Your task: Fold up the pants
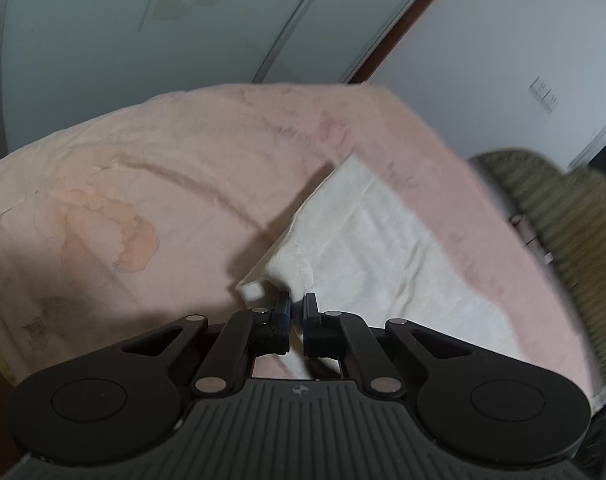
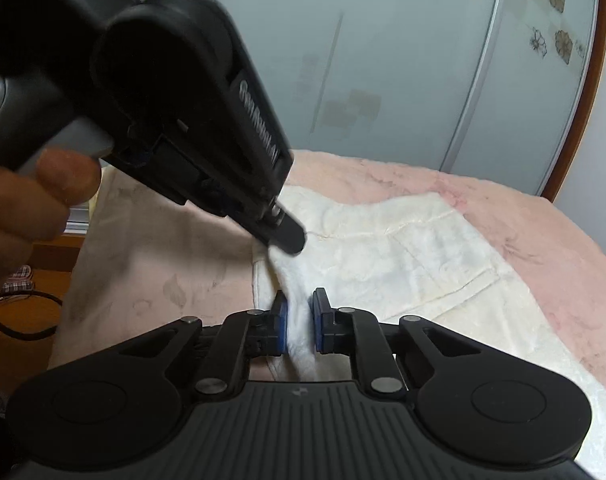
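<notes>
Right gripper: black two-finger hand-held tool with blue pads, bottom centre of the right wrist view; its jaws are clamped on a bunched ridge of white cloth that stands up between the pads.
Left gripper: same black tool, bottom centre of the left wrist view; its jaws are drawn almost together at the near corner of the white cloth, and it seems to pinch a thin edge there, though the blur leaves that uncertain.
Left gripper, seen from the right wrist view: it slants down from the upper left, fingertips on the cloth just above the right gripper's pads.
Hand: at the left edge of the right wrist view, fingers wrapped around the left gripper's grey handle.
Pants: cream-white, plush, wrinkled fabric lying flat on the bed, running from the grippers toward the right of both views.
Blanket: pale pink, fuzzy, with a faint orange print; it covers the bed under the pants.
Chair: olive mesh back, right edge of the left wrist view.
Wardrobe doors: frosted glass panels with flower motifs, behind the bed.
</notes>
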Demonstrator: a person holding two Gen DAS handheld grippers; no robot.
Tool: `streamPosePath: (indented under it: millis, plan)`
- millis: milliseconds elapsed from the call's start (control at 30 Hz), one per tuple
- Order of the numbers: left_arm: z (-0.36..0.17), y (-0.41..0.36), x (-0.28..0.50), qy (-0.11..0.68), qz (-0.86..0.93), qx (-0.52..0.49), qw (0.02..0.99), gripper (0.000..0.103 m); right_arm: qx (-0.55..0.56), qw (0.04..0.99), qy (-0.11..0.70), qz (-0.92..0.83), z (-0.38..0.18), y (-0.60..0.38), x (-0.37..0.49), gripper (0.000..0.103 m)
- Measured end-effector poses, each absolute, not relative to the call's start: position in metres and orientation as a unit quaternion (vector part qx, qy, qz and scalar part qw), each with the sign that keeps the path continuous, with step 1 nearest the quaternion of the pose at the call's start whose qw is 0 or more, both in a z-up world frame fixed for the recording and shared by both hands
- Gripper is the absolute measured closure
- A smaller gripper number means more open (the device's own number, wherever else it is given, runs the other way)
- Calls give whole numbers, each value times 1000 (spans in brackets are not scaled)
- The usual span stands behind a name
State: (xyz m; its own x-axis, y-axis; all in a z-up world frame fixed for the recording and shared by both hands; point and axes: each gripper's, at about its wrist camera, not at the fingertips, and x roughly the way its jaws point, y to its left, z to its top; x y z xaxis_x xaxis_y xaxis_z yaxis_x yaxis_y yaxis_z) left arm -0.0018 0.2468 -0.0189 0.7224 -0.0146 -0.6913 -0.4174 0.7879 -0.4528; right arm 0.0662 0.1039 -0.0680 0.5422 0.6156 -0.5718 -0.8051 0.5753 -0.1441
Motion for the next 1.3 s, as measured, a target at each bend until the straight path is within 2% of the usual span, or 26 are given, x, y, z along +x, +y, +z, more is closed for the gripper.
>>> streamPosePath:
  millis: [133,267,433,567,633,767,867,967,1000,1033,1067,1133,1300]
  plan:
    - [-20,242,-5,351,119,-278,886,93,-129,860,249,425,-47,65,61,90]
    - [-20,237,-4,350,126,-257,892,93,-65,902,251,344,-34,-7,59,90]
    - [-21,228,-4,346,135,-227,900,92,-1,906,354,232,-72,-96,54,90]
    - [-19,223,-2,349,142,-208,903,91,108,921,320,193,-73,-153,10,89]
    - [-15,220,-3,349,149,-190,906,86,131,932,298,157,-71,-172,-2,89]
    - [-3,215,-9,336,158,-165,914,78,141,926,328,122,-84,-195,-3,89]
    - [14,206,-13,305,173,-143,926,74,223,931,278,75,-75,-241,-26,88]
    - [31,182,-9,256,197,-74,943,72,290,927,232,-57,-66,-299,-56,87]
    - [35,171,-6,240,197,-51,949,71,305,921,219,-106,-67,-316,-67,83]
    - [37,161,-2,226,189,-33,955,65,321,911,206,-158,-68,-333,-82,77]
    - [38,149,3,217,177,-18,960,54,335,899,197,-201,-69,-348,-96,73]
    - [36,125,13,213,141,-5,967,45,349,878,195,-265,-70,-370,-119,58]
    - [19,63,40,251,20,4,968,45,401,841,202,-301,-85,-403,-146,55]
